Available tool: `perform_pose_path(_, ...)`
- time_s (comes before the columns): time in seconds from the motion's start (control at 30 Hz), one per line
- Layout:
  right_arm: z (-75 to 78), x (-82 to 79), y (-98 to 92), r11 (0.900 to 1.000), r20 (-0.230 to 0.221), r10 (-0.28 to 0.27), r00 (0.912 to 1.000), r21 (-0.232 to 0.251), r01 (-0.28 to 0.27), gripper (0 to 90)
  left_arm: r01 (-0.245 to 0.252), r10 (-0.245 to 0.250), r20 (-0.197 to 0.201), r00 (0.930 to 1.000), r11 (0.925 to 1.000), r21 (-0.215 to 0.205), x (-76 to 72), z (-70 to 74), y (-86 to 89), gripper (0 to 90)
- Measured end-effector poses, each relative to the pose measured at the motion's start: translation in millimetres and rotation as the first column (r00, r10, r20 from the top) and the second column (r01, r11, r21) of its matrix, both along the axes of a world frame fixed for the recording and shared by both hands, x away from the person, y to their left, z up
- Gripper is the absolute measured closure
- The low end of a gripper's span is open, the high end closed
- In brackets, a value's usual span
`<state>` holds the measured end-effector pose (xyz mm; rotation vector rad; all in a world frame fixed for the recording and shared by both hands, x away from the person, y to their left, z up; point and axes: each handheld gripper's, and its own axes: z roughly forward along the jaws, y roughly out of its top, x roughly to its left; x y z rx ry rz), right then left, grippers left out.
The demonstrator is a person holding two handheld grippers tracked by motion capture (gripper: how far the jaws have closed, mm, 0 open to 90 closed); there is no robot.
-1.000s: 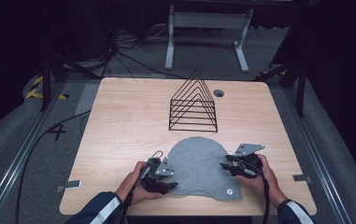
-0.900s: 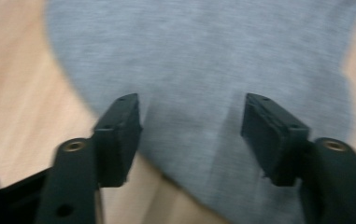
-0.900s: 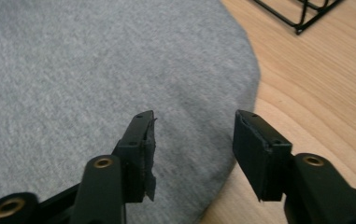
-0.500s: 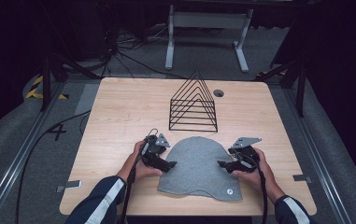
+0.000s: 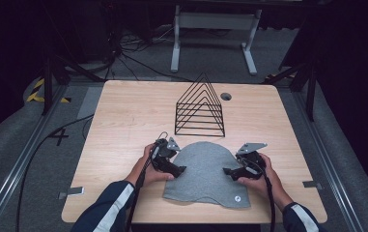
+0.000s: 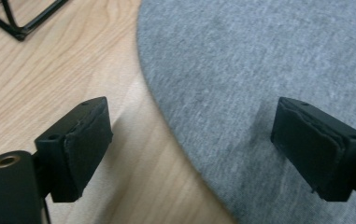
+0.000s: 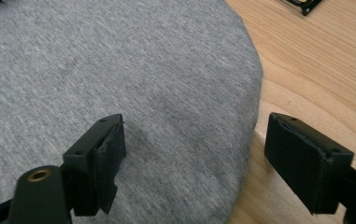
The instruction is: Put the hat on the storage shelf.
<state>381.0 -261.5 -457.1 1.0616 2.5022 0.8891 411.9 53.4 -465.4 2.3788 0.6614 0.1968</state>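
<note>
High view: over the last second I have pushed both hands forward, and the grey hat has gone with them up the surface, its lobed shape now drawn into a smooth dome. I judge that as flattening, ahead of a fold or a lift.

My left tongs sit at the hat's left edge, wide apart and holding nothing. In the left gripper view the curved edge runs between the jaws: bare wood under the left one, cloth under the right. There is free surface out to my left.

My right tongs mirror this at the right edge, also wide and empty, with cloth under the left jaw and wood under the right.

Beyond both tongs the wire rack stands just past the hat's crown, so forward room is short.
</note>
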Motion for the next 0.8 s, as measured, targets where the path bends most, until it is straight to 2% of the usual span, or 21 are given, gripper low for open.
perform_pose_path(0.07,0.7,-1.7,1.1,1.0,-0.004,-0.003,1.0,0.0,0.003,26.6,0.0,0.0,-0.005,1.0,1.0,0.005,-2.4,1.0,-1.3,17.1)
perform_pose_path(0.23,3.4,-5.8,4.3,1.0,-0.009,0.027,0.9996,0.006,-0.027,45.3,0.041,-0.041,-0.01,0.9991,0.9992,0.006,-6.3,4.9,-3.0,34.0)
perform_pose_path(0.33,4.3,-7.1,6.3,0.999,-0.011,0.048,0.9988,0.008,-0.048,55.6,0.053,-0.052,-0.021,0.9984,0.9986,0.006,-7.3,6.6,-4.5,40.5)
perform_pose_path(0.37,4.3,-7.1,6.3,0.999,-0.011,0.048,0.9988,0.008,-0.048,55.6,0.053,-0.052,-0.021,0.9984,0.9986,0.006,-7.3,6.6,-4.5,44.9)
perform_pose_path(0.4,4.8,-7.3,7.1,0.999,-0.016,0.052,0.9985,0.014,-0.051,59.5,0.073,-0.073,-0.023,0.9971,0.9972,0.014,-6.7,7.9,-4.1,44.9)
perform_pose_path(0.53,5.1,-6.5,8.3,0.997,-0.029,0.07,0.9971,0.031,-0.069,71.8,0.083,-0.083,-0.038,0.9958,0.9965,-0.01,-5.5,8.1,-3.7,60.8)
perform_pose_path(0.7,4.6,-3.9,7.9,0.995,-0.04,0.084,0.9957,0.05,-0.082,79.9,0.103,-0.106,-0.077,0.9914,0.9934,-0.05,-3.1,6.9,0.0,78.3)
perform_pose_path(0.8,5.3,-4.3,8.1,0.995,-0.034,0.095,0.9949,0.047,-0.093,83.0,0.104,-0.107,-0.072,0.9916,0.9934,-0.05,-3.4,6.9,-0.1,82.1)
